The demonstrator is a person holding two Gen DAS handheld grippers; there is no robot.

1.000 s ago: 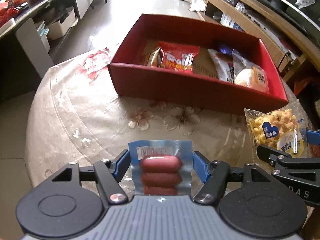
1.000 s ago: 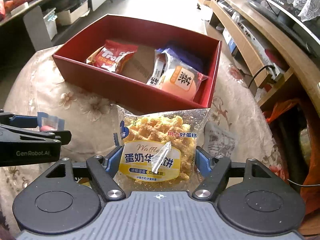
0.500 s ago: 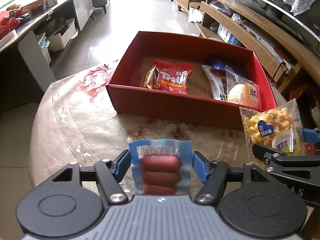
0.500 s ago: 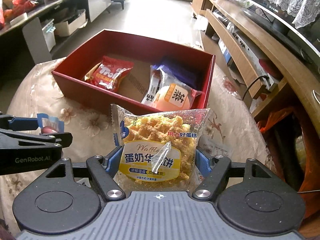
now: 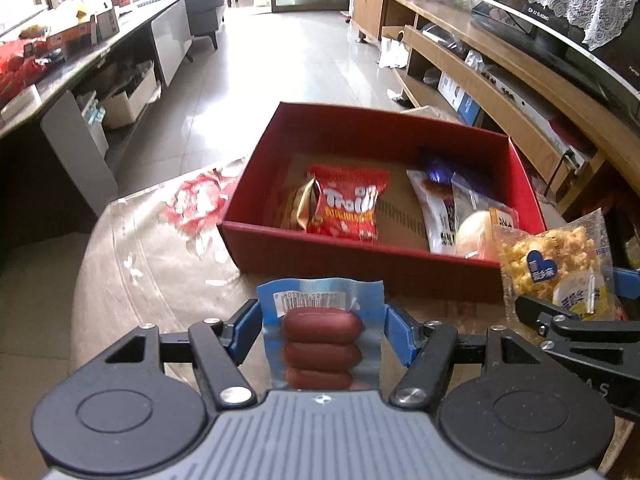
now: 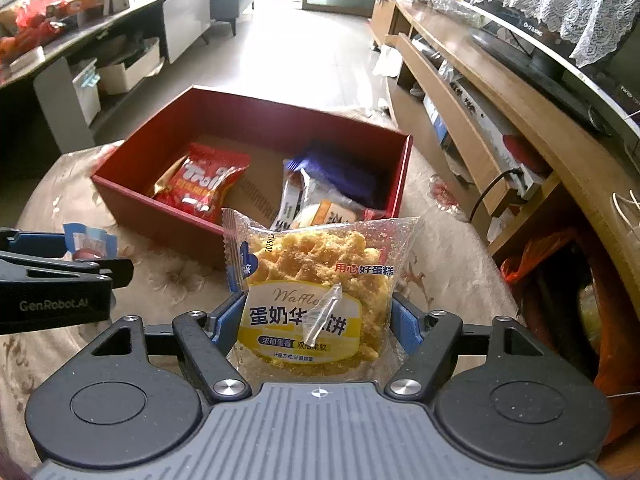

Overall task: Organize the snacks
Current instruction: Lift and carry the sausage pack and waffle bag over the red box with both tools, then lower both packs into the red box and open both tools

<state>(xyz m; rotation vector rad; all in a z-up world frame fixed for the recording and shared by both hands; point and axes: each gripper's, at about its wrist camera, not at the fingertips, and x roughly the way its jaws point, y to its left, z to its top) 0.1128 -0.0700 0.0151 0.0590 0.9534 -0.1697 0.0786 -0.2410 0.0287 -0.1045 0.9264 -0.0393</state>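
My left gripper [image 5: 322, 330] is shut on a blue sausage pack [image 5: 320, 320] and holds it above the table, short of the red box [image 5: 360, 256]. My right gripper [image 6: 318, 320] is shut on a clear bag of yellow waffle cake [image 6: 316, 280], also held up in front of the box [image 6: 160, 208]. The box holds a red Trolli bag [image 5: 348, 204], a gold packet [image 5: 298, 206], a white bun pack [image 5: 468, 216] and a purple pack [image 6: 340, 172]. The waffle bag also shows in the left wrist view [image 5: 556, 260].
The round table has a floral plastic cover [image 5: 160, 248]. A wooden TV bench [image 6: 500, 120] runs along the right. A counter with boxes [image 5: 60, 60] stands on the left. An orange bag [image 6: 560, 248] lies low on the right.
Both grippers have risen with their snacks, so the box sits lower and farther in both views. Both grips are unchanged.
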